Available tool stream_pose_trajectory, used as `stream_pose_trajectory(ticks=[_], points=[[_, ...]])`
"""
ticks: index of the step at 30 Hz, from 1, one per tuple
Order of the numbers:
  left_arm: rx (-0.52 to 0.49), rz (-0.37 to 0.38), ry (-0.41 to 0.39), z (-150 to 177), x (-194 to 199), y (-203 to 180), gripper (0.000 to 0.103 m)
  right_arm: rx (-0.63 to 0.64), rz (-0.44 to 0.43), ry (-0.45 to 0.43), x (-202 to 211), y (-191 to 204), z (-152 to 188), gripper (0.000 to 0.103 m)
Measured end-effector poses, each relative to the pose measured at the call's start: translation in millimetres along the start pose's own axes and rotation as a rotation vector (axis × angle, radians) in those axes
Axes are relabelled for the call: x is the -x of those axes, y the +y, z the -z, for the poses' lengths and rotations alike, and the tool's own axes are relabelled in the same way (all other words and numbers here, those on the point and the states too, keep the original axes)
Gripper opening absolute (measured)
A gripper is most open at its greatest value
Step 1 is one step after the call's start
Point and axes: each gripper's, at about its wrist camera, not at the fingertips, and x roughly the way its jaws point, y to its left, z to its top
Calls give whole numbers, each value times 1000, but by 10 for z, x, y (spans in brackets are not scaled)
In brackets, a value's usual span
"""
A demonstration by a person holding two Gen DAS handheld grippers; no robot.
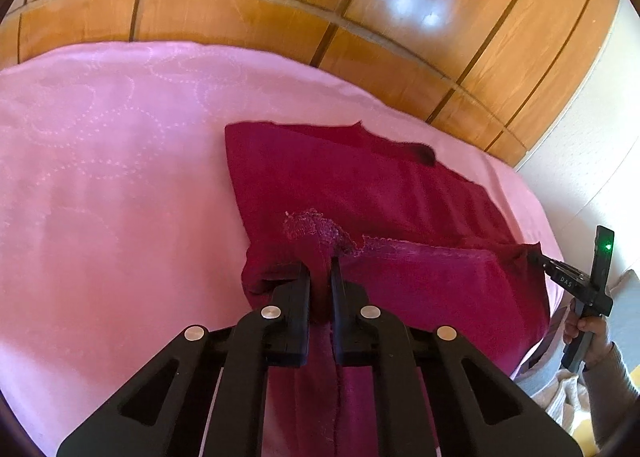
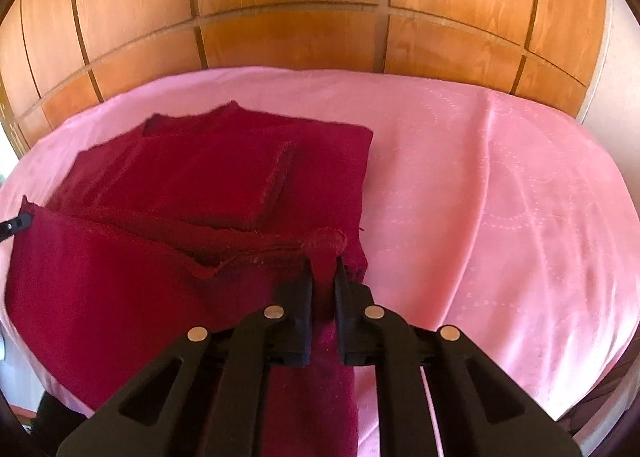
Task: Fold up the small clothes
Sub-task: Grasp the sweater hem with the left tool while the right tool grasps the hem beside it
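Both my grippers pinch the near edge of a dark red knitted garment (image 1: pixel 360 185).

It lies on the pink patterned bedcover (image 1: pixel 120 177); left gripper (image 1: pixel 320 269) and right gripper (image 2: pixel 324 269) clamp opposite corners (ready, I judge, to fold it away from me).

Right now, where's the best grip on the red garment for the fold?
Probably the two near corners, from the near edge, where the left gripper and right gripper are shut on the garment. Its far part lies flat on the pink sheet; the near hem is lifted and graspable.
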Motion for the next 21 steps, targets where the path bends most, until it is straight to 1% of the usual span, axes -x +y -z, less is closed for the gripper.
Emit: stream_pose_trajectory(ticks=[5, 8, 12, 14, 16, 21], points=[[-26, 25, -71, 4, 276, -109, 7, -6, -30, -55, 312, 49, -93, 7], [-53, 37, -114, -55, 454, -203, 7, -21, -57, -100, 505, 41, -246, 7], [-72, 37, -174, -312, 580, -273, 7, -50, -91, -145, 580, -13, -523, 7], [-71, 21, -195, -467, 550, -256, 7, -63, -90, -159, 503, -49, -707, 7], [-76, -3, -210, -645, 449, -195, 7, -92, -90, -155, 350, -106, -880, 7], [-93, -59, -198, -1067, 33, 16, 7, -137, -83, -115, -173, -185, -1277, 7]])
